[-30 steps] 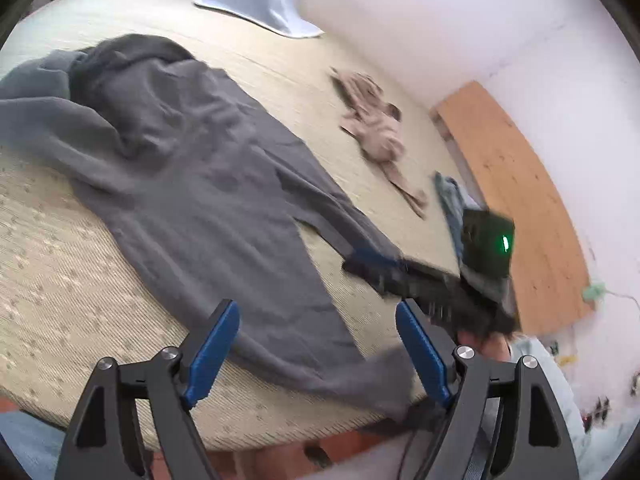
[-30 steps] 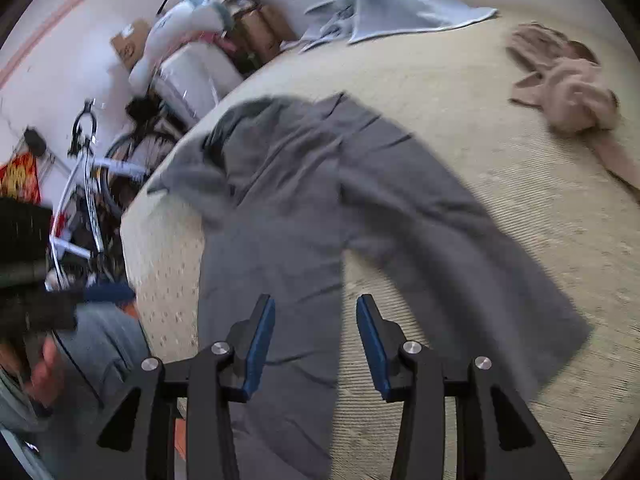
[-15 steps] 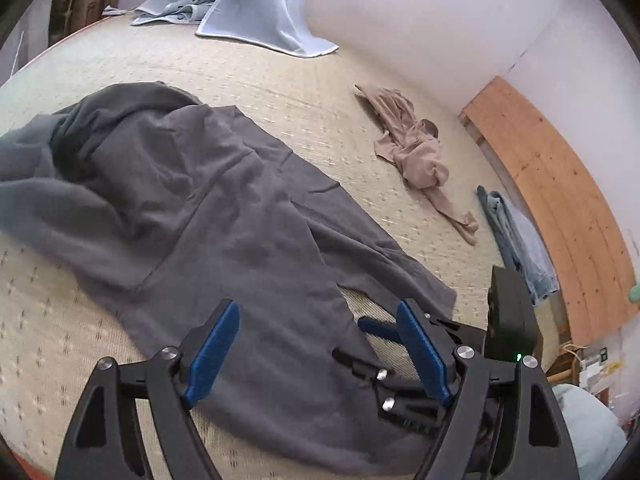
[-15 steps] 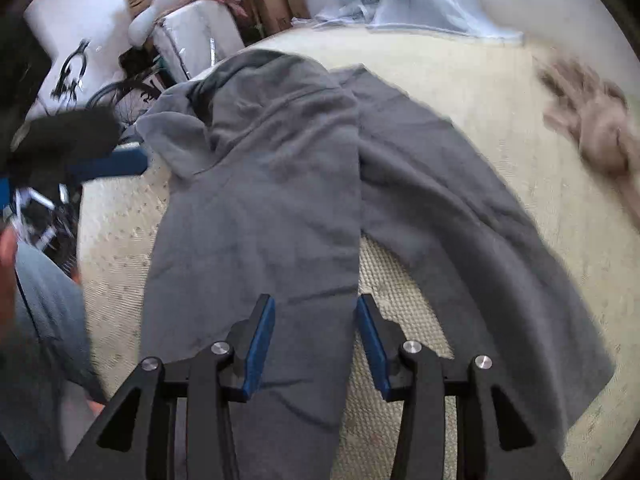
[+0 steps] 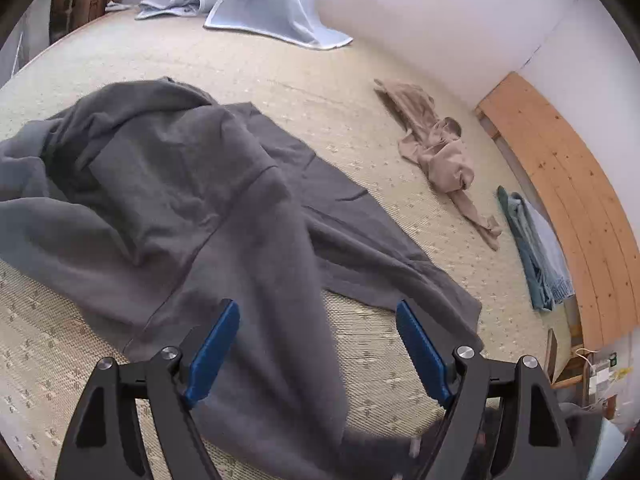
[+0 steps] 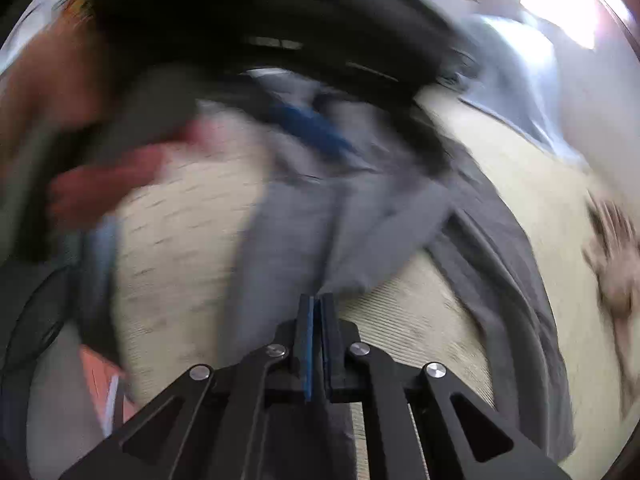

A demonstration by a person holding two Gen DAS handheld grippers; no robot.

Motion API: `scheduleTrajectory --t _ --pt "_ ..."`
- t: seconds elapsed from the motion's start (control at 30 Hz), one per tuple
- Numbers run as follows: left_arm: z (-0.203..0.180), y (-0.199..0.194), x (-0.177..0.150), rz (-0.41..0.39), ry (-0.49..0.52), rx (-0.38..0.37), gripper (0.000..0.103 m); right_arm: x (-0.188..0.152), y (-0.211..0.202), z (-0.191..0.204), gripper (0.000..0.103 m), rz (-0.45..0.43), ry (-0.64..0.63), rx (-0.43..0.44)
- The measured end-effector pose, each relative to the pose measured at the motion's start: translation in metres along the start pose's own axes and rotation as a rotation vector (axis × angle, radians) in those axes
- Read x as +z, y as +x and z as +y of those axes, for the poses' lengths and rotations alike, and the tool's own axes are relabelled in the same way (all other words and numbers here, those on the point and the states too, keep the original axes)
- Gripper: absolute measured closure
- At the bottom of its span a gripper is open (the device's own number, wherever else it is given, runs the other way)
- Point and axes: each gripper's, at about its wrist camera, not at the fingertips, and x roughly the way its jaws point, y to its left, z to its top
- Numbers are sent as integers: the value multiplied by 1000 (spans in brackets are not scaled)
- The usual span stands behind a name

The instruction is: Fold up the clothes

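Observation:
Grey trousers (image 5: 192,200) lie spread on the woven mat (image 5: 320,76), waist at the left and legs running right and toward me. My left gripper (image 5: 316,312) is open, its blue fingers straddling the near leg just above it, gripping nothing. In the right wrist view, which is heavily blurred, my right gripper (image 6: 316,302) is shut, with a fold of the grey trousers (image 6: 340,232) rising from its jaws. A blurred blue finger (image 6: 308,128) of the left gripper and a person's hand (image 6: 100,184) show beyond the cloth.
A tan garment (image 5: 436,152) lies crumpled at the right, and a blue-green garment (image 5: 532,248) sits by the wooden board (image 5: 572,200). A pale blue blanket (image 5: 276,4) hangs at the far end. The white wall (image 5: 440,20) borders the mat.
The right gripper went from open to shut on the trouser cloth and swung sharply, blurring its view. The left gripper moved forward over the trousers, so a leg now lies between its fingers.

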Motion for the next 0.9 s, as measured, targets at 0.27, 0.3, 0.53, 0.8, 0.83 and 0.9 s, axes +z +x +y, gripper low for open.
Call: scheduleTrajectory --t 0.27,0.3,0.53,0.8,0.83,0.9 --pt "-1 26 -6 107 104 165 30 3 -3 67 102 9 -224 111" --pt "3 29 -8 123 93 183 53 3 -5 70 102 7 -232 119" --pt "31 24 -21 164 20 251 101 12 -18 42 98 -23 -129 183" --pt "51 -37 -45 59 -99 157 101 17 -49 -32 54 -96 115 286" --pt "54 -45 -49 46 -112 144 101 20 -52 -43 50 -122 166 290" --pt "58 -59 -56 21 -130 117 101 20 -56 -65 49 -166 283 312"
